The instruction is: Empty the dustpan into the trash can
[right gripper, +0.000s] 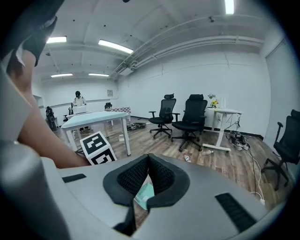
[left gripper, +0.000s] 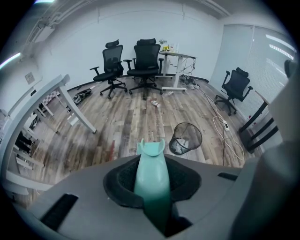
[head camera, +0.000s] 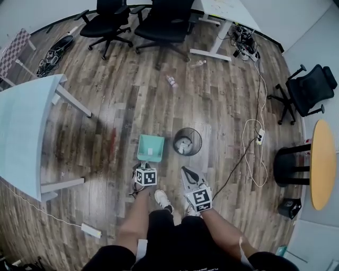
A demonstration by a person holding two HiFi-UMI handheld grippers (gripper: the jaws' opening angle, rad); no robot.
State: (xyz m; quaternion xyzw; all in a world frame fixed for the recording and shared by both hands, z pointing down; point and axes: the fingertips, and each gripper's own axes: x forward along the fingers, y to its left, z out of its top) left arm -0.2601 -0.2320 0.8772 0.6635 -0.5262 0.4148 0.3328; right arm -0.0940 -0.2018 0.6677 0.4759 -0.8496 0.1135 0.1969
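The teal dustpan point(head camera: 150, 147) rests low on the wood floor, just left of the black mesh trash can point(head camera: 187, 141). My left gripper point(head camera: 144, 167) is shut on the dustpan's handle point(left gripper: 151, 180), which runs up between the jaws to the pan end point(left gripper: 151, 147). The trash can point(left gripper: 186, 138) stands upright to the right of the pan, with white scraps inside. My right gripper point(head camera: 186, 172) hovers near the can's front, shut with nothing in it. In the right gripper view its pads point(right gripper: 148, 161) meet, and a bit of the dustpan point(right gripper: 144, 194) shows below them.
Two black office chairs point(head camera: 132, 21) and a white desk point(head camera: 222, 16) stand at the back. A pale table point(head camera: 24, 132) is at left; a round yellow table point(head camera: 322, 164) and another chair point(head camera: 307, 90) at right. A white cable point(head camera: 254, 153) trails beside the can. A bottle point(head camera: 171, 80) lies on the floor.
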